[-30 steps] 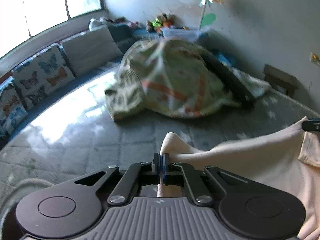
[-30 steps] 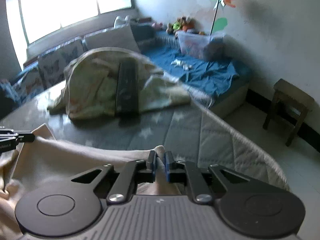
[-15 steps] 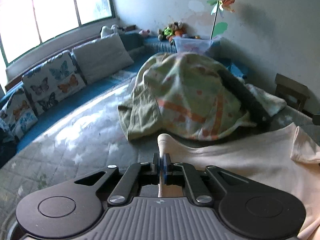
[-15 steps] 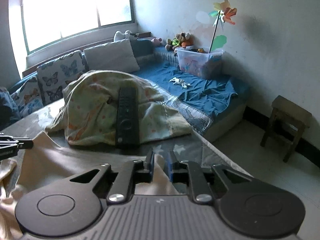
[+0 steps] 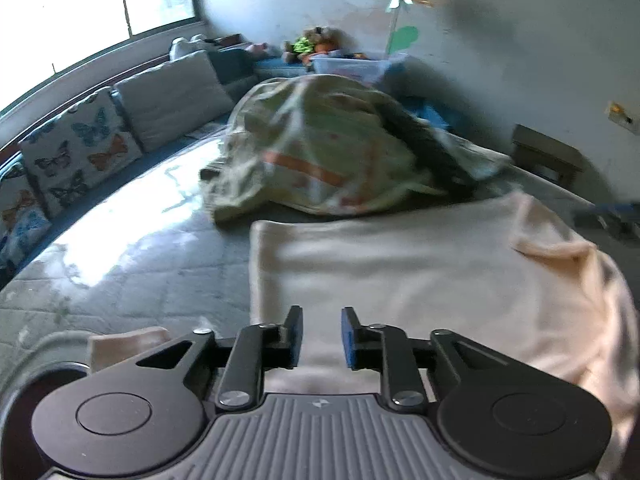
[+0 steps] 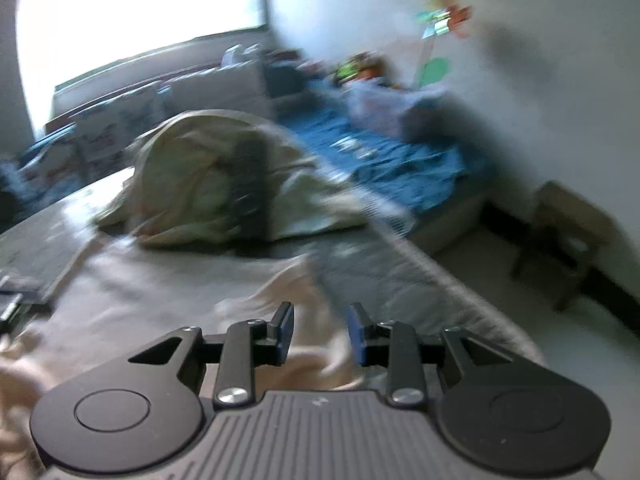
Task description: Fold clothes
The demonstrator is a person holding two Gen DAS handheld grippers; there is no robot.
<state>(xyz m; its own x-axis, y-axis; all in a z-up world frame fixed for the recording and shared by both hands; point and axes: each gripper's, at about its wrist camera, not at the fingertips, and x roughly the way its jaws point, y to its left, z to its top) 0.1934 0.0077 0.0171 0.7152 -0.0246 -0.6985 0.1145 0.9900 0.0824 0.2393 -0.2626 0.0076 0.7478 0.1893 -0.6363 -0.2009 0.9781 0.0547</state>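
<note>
Now spread nearly flat on the grey quilted mattress (image 5: 120,264): pale peach shirt (image 5: 400,272), cloth soft and faintly creased, left edge straight, one short sleeve (image 5: 552,240) folded up at the right. Beyond it, a heaped green-and-orange patterned blanket (image 5: 320,152). Left gripper (image 5: 320,338) jaws apart and opening, blue pads clear of the cloth, shirt lying just under and ahead of the gap. Right gripper (image 6: 320,334) likewise parted and opening, nothing pinched; rumpled peach fabric (image 6: 140,312) below and to its left, picture badly blurred. Bare mattress edge showing ahead of the right finger.
</note>
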